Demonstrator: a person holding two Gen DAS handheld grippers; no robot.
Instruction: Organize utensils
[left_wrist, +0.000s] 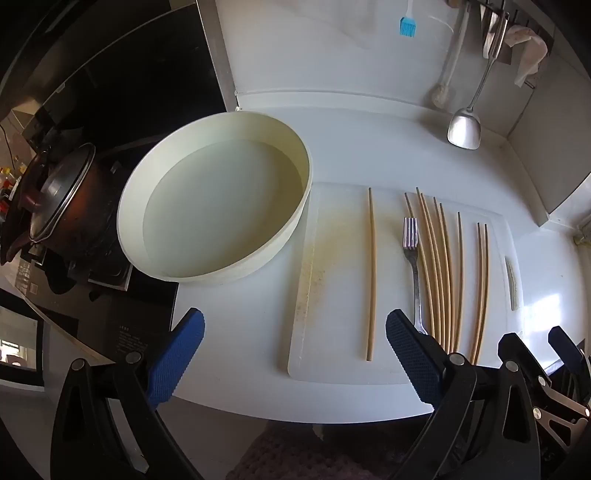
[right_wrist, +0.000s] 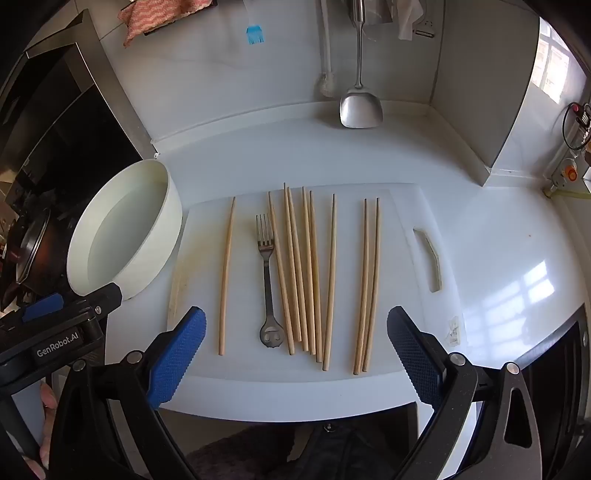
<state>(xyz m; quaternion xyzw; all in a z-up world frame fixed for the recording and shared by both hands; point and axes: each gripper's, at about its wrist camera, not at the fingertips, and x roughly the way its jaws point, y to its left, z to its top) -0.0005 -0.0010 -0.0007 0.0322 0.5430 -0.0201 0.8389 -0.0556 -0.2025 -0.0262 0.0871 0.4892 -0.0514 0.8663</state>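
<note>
on my counter (right_wrist: 369, 162) the cutting board (right_wrist: 207, 369) lies in front of me. on it, a lone chopstick (right_wrist: 226, 277) lies leftmost, the fork (right_wrist: 266, 280) just right of it, then a bunch of chopsticks (right_wrist: 308, 273), then a pair (right_wrist: 369, 284) set apart. the round tub (left_wrist: 218, 192) sits left of the board, touching its edge; a spatula (right_wrist: 360, 107) hangs behind.

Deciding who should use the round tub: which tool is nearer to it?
Left. The left tool hovers open just beside the round tub; the right tool hovers open farther over, above the chopsticks on the cutting board.
</note>
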